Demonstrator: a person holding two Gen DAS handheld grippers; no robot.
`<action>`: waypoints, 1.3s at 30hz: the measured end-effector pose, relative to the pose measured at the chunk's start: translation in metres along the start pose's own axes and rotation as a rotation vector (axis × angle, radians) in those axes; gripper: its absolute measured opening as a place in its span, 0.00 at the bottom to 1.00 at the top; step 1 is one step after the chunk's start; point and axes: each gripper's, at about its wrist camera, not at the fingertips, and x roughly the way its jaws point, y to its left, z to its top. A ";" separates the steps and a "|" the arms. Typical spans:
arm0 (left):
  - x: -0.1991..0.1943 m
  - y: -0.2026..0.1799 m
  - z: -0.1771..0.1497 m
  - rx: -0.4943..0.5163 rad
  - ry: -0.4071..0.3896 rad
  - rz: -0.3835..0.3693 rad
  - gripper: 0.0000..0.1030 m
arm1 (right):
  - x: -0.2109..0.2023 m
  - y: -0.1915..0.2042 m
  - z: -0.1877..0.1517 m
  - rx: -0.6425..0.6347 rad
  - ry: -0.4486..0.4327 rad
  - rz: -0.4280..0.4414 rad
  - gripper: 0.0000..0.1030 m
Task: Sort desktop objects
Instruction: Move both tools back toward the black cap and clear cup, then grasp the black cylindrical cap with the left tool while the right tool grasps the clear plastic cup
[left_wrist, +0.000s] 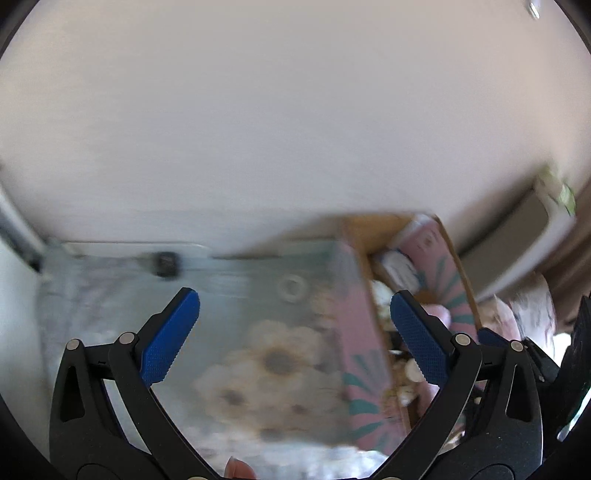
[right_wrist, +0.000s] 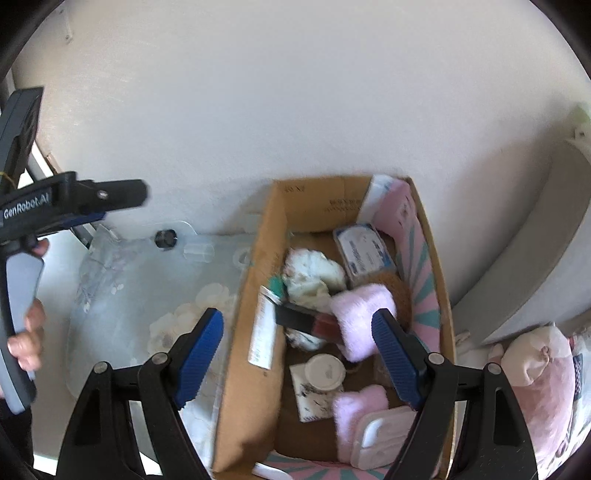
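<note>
A cardboard box (right_wrist: 247, 332) with pink and teal outer print stands on a table with a clear flowered cover (right_wrist: 122, 314). It holds a white tube (right_wrist: 263, 332), a black and red brush (right_wrist: 306, 320), a pink fluffy pad (right_wrist: 360, 317), a white jar lid (right_wrist: 325, 371), a blue and white packet (right_wrist: 364, 253) and a crumpled white cloth (right_wrist: 314, 275). My right gripper (right_wrist: 297, 354) is open and empty above the box. My left gripper (left_wrist: 295, 332) is open and empty over the table cover, left of the box (left_wrist: 364, 332); that view is blurred.
A small black object (right_wrist: 166, 239) and a clear cup on its side (right_wrist: 199, 252) lie at the table's back by the white wall. A pink plush toy (right_wrist: 532, 354) and a white curved furniture piece (right_wrist: 546, 240) are to the right of the box.
</note>
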 end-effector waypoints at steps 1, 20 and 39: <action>-0.008 0.011 0.003 -0.011 -0.014 0.019 1.00 | -0.001 0.004 0.002 -0.007 -0.005 0.003 0.77; -0.044 0.169 0.000 -0.123 -0.081 0.127 1.00 | 0.026 0.147 0.032 -0.141 -0.082 0.089 0.77; 0.167 0.171 -0.013 -0.031 0.088 -0.004 0.86 | 0.217 0.162 0.026 -0.061 -0.032 -0.059 0.77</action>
